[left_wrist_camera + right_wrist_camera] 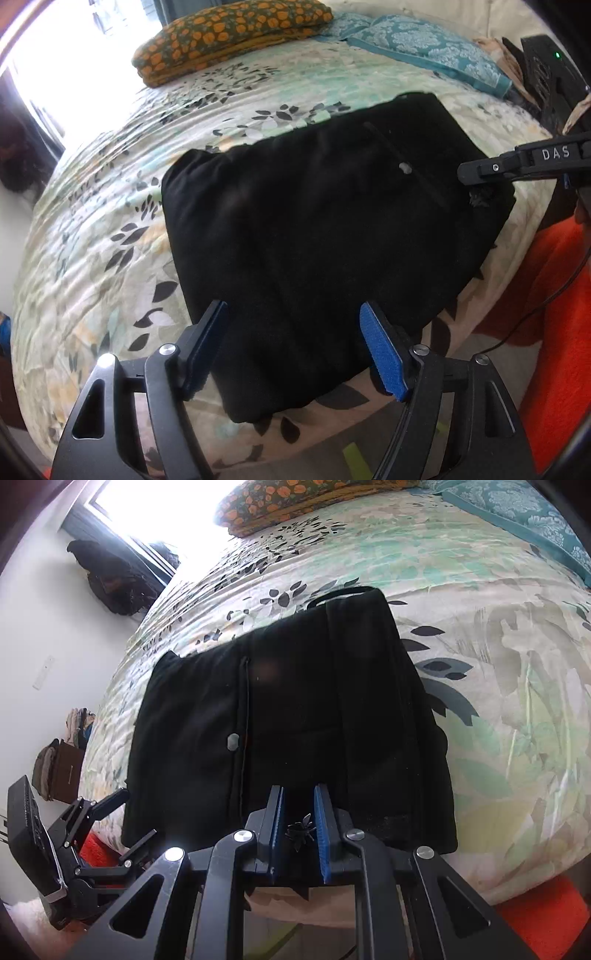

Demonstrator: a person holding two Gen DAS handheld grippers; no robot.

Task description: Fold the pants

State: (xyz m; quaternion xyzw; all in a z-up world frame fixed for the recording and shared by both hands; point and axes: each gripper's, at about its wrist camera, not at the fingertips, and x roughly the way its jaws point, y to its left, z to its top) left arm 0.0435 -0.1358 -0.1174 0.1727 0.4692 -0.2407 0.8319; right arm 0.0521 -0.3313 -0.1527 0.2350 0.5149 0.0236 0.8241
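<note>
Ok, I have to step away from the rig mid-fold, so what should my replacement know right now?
The left gripper is open and empty, over the near edge of the pants.
The right gripper has its jaws barely parted, empty, above the small bow.
The pants lie as a folded rectangle on the bedspread.
Done: main folds. Left: perhaps one more fold or a tidy-up.

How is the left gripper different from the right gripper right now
The left gripper has its jaws spread wide; the right gripper has its jaws nearly together. The left gripper hangs over the black pants' near left part, the right over their near right corner. Both have blue pads and hold nothing.
</note>
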